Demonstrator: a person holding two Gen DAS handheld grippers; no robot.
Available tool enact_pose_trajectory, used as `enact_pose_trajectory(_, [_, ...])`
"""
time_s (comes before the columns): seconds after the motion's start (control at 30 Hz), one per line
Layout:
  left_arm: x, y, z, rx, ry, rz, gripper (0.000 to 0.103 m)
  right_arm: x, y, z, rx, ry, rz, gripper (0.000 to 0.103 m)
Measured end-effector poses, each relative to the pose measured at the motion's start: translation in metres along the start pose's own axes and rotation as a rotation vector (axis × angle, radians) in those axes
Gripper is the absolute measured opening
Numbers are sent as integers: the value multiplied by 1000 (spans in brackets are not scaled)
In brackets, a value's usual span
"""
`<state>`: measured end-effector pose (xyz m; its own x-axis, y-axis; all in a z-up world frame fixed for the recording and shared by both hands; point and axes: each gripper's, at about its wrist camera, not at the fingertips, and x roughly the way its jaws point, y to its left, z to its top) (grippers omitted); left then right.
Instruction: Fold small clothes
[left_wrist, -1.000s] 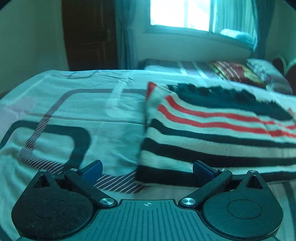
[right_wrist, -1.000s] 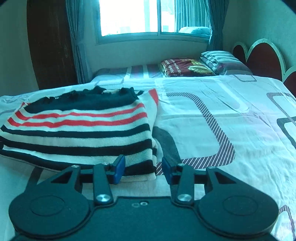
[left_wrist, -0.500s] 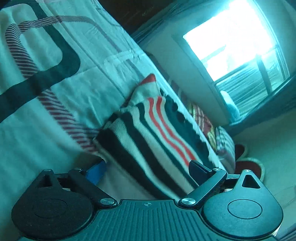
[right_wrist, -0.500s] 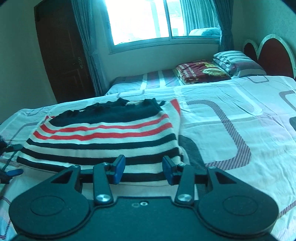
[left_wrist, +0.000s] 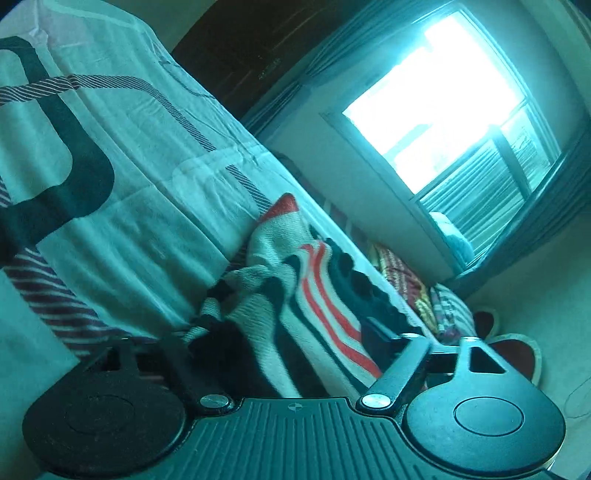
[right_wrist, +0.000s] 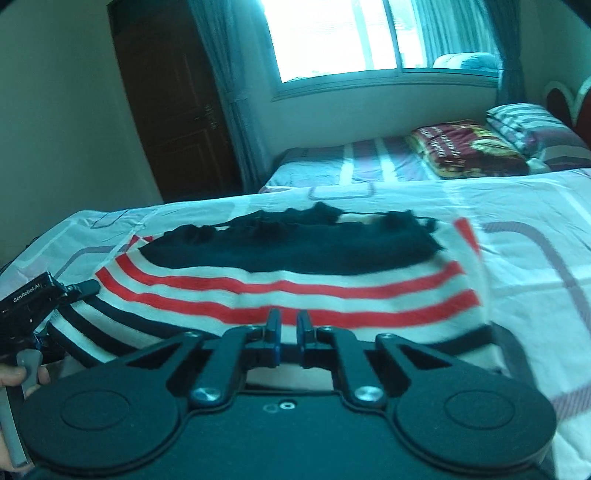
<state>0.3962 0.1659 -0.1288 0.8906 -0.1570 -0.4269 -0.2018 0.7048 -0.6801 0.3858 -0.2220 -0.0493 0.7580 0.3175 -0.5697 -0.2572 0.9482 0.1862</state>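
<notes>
While the striped sweater (right_wrist: 288, 280) lies spread on the bed (right_wrist: 535, 236), I have both grippers at its near hem. My right gripper (right_wrist: 289, 326) sits low over the middle of that hem, and its fingers (right_wrist: 274, 325) have just been closing; they now stand almost together, with only a thin slit between the blue pads. From this angle I cannot be sure whether they pinch a fold of the knit or merely rest above it. My left gripper (left_wrist: 291, 347) is rolled over on its side at the sweater's left corner, so the room leans steeply in its view. Its fingers (left_wrist: 384, 332) have just been closing too, and a bunched, lifted wad of striped fabric sits between them, though they still stand fairly wide. In the right view I see the left gripper (right_wrist: 48, 295) at the sweater's edge, with a hand (right_wrist: 18, 373) below it. A pillow (right_wrist: 465, 144) lies on the second bed (right_wrist: 332, 166) under the window (right_wrist: 332, 37).
</notes>
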Motion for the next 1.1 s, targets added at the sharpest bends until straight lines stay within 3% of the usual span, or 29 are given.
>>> enact_pose_trajectory(0.07, [3,5,5,-12,12,-2,60,13,13,1,-30,6,13,9])
enact_pose_trajectory(0.13, [6,13,10,-50,28,5,39,23,23,1,-61,11,26,9])
enact_pose_trajectory(0.23, [9,30,16,-132,52,-42,24,32,30,1,-74,26,20,9])
enact_pose_trajectory(0.37, [-5,33,12,-157,4,-137,22,40,31,-2,-85,70,12,9])
enact_pose_trajectory(0.43, [3,39,6,-159,39,-85,22,47,29,-11,-103,81,1,5])
enact_pose_trajectory(0.7, [15,42,12,-158,67,-97,21,35,35,-9,-107,43,-33,9])
enact_pose_trajectory(0.83, [21,42,18,-161,77,-95,21,43,32,-13,-103,78,-61,6])
enact_pose_trajectory(1.1, [18,16,39,-90,79,-139,21,42,27,-20,-45,41,-66,6])
